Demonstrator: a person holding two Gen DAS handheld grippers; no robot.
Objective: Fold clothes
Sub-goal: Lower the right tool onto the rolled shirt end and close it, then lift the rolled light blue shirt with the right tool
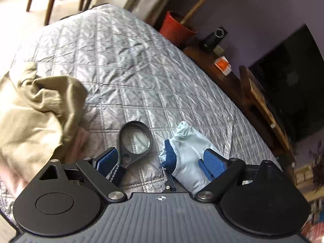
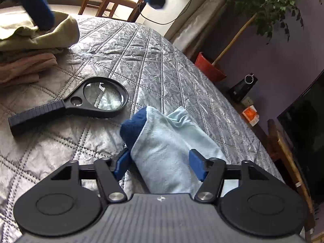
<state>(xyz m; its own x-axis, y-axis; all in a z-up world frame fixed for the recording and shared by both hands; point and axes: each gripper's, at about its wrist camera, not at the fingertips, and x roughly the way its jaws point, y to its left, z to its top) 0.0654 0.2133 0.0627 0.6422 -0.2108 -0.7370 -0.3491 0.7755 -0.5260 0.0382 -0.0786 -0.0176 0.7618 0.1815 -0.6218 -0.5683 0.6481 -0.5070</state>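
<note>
The left gripper (image 1: 161, 162) stands wide open above the quilted bedspread (image 1: 125, 64), nothing between its pads; the right gripper (image 2: 160, 165) is half-closed around the light-blue sock (image 2: 168, 147), though pad contact cannot be confirmed; a magnifying glass (image 2: 97, 97) lies beside the sock; the olive garment (image 1: 34, 109) is heaped well apart; a red pot (image 2: 208, 66) holds a plant (image 2: 269, 2).

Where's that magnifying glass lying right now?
The magnifying glass lies flat on the grey quilt, between the heap of beige clothes and the pale blue sock.
</note>
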